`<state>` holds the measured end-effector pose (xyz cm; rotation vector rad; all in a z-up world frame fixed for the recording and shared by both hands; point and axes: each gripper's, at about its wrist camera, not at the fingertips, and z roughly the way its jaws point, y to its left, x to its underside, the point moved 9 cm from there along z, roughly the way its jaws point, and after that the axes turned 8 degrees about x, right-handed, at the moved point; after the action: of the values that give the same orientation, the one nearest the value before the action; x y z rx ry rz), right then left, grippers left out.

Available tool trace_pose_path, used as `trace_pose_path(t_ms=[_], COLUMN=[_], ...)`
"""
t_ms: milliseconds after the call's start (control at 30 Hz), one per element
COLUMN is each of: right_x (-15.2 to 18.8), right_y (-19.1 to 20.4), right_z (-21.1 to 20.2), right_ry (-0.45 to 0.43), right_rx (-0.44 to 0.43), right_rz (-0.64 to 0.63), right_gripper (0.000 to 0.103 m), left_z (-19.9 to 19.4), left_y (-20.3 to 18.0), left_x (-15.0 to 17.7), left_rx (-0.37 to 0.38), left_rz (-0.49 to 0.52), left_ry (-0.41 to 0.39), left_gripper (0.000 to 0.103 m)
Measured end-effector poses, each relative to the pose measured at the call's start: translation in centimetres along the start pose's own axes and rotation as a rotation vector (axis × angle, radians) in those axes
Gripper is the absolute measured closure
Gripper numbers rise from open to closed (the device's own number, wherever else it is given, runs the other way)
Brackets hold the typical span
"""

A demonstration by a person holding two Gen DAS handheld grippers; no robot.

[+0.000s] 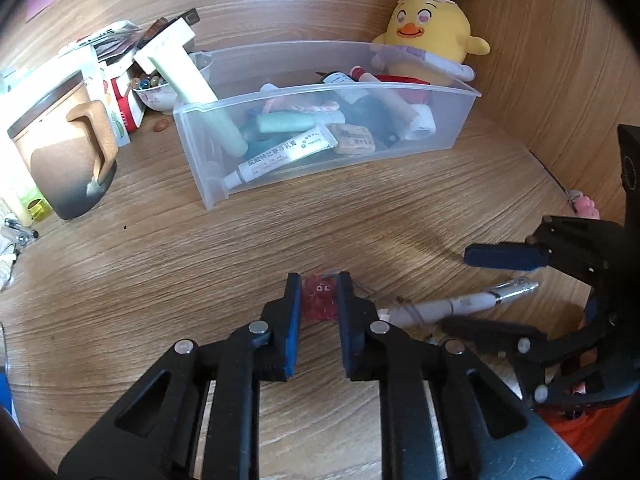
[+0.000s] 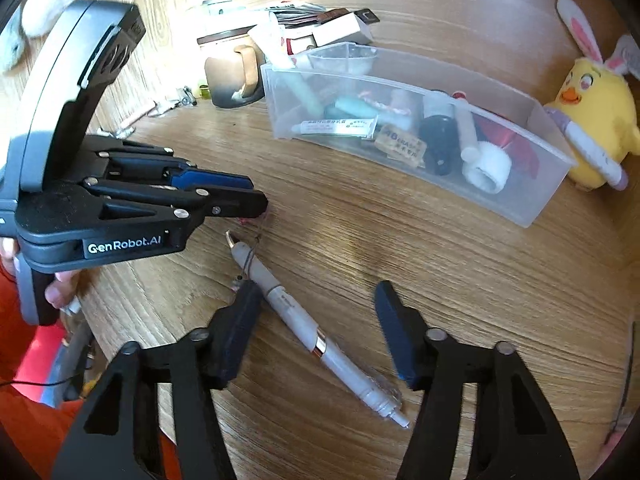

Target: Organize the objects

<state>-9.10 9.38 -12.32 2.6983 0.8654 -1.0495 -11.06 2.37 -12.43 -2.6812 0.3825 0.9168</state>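
A small red beaded charm with googly eyes (image 1: 319, 300) lies on the wooden desk between the fingers of my left gripper (image 1: 319, 284), which is closed onto it. From the right wrist view the left gripper (image 2: 256, 202) shows side-on with a bit of the red charm (image 2: 246, 221) at its tips. A white pen (image 2: 312, 330) lies on the desk between the spread fingers of my right gripper (image 2: 316, 294), which is open and empty; the pen also shows in the left wrist view (image 1: 460, 302). A clear plastic bin (image 1: 460, 136) holds tubes and small items.
A yellow plush chick (image 1: 428, 36) sits behind the bin. A brown mug (image 1: 68, 148), small boxes (image 1: 120, 92) and a bowl of beads (image 1: 154, 94) crowd the left. Wooden walls close the back and right.
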Motion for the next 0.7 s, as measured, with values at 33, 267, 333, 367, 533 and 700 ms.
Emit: trace_pose_path(t_ms=[33,267,333,367,533,700], right_x=[0.0,0.0,-0.1,-0.1,-0.5,-1.1], right_y=[0.0,-0.9,-1.3,-1.6,-2.7,-3.3], right_z=[0.1,-0.1,0.0,0.1,0.1,-0.4], right_ry=[-0.003,-0.011,-0.009,-0.007,-0.01,-0.03], right_rx=[0.006,0.024,0.025,0.028,0.03,0.031], right_rz=[-0.006,0.013,0.029,0.041,0.09,0.12], right_gripper=[0.063,0.087,0.091,0.092,0.093,0.093], left_z=[-0.1,-1.4,-2.1,-2.4,-3.6,-3.1], left_y=[0.1,1.1,1.3,1.3,0.9,0.5], left_x=[0.0,-0.5,-0.8,-1.0,-1.7,-1.0], left_rx=[-0.001,0.012,0.015,0.017,0.031,0.053], left_rz=[-0.005,-0.073,-0.082,-0.085,-0.076,-0.067], left_ry=[-0.005,-0.057,-0.078,-0.088,-0.125,-0.079], left_gripper=[0.089,0.097,0.097,0.097,0.097,0.094])
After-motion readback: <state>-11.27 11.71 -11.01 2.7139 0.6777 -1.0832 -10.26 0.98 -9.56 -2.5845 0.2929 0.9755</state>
